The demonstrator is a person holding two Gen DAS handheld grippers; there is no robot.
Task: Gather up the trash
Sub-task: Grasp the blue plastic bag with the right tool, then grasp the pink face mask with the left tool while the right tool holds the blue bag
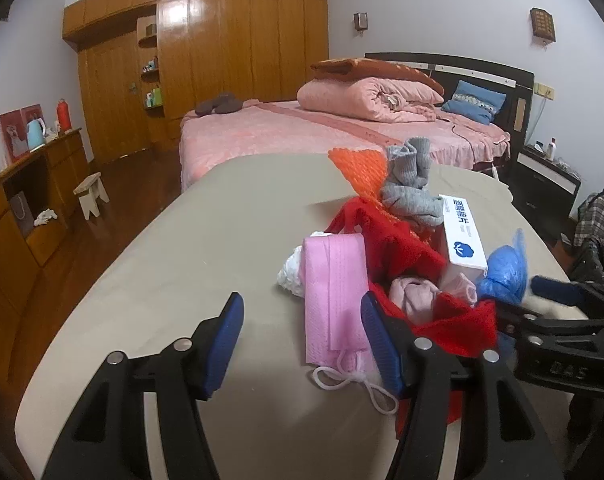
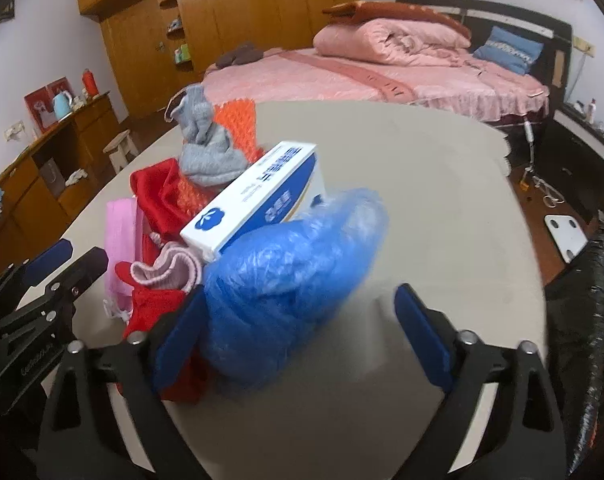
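On the beige desk (image 1: 190, 240) sits the trash pile. The left gripper (image 1: 302, 344) gapes beside the pink mask (image 1: 334, 300) – the right gripper (image 2: 302, 336) straddles the blue plastic cover (image 2: 294, 280), jaws apart, not pressing.

My left hand-held gripper (image 1: 302, 344): black frame, blue pads. My right hand-held gripper (image 2: 302, 338): same black and blue. Counter (image 1: 206, 240) plain beige. Mask (image 1: 334, 296) pink, white ear cord. Cloth (image 1: 398, 240) red. Net (image 1: 362, 168) orange. Sock (image 1: 410, 184) grey. Box (image 2: 258, 196) white with blue band. Plastic cover (image 2: 290, 276) translucent blue. Bed (image 2: 382, 76) pink.
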